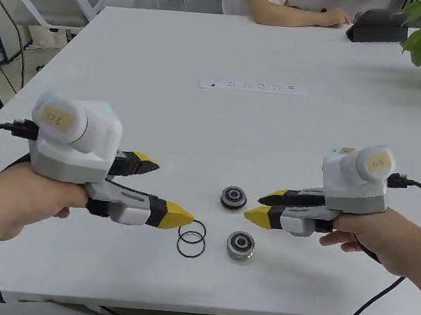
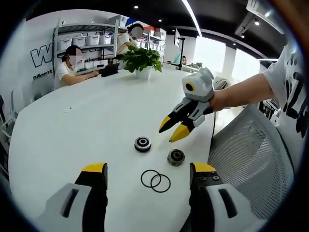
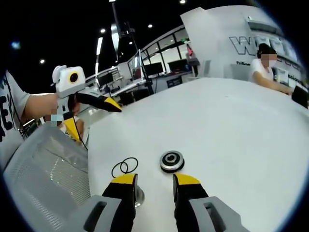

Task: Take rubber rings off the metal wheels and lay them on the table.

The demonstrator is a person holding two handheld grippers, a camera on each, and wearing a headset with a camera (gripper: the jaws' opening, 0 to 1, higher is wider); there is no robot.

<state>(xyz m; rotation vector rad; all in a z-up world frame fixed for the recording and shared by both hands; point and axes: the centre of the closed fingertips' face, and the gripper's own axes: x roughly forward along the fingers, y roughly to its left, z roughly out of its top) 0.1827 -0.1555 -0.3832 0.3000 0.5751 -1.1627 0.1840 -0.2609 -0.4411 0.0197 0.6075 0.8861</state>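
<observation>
1. The left gripper [image 1: 165, 190] hung over the white table [image 1: 164, 103], its jaws spread wide and holding nothing.
2. The right gripper [image 1: 259, 207] had its jaws parted by a narrower gap and was also empty.
3. Two black rubber rings [image 1: 192, 238] lay overlapping on the table, just beside the left gripper's lower tip.
4. The farther wheel [image 1: 233, 197] and the nearer wheel [image 1: 241, 245] sat apart, the nearer one beside the rings. Whether either carried a ring was too small to tell.
5. In the right gripper view, the nearer wheel [image 3: 139, 195] was mostly hidden behind that gripper's own jaw.
6. A seated person [image 1: 281, 6] was cut off by the top edge.
</observation>
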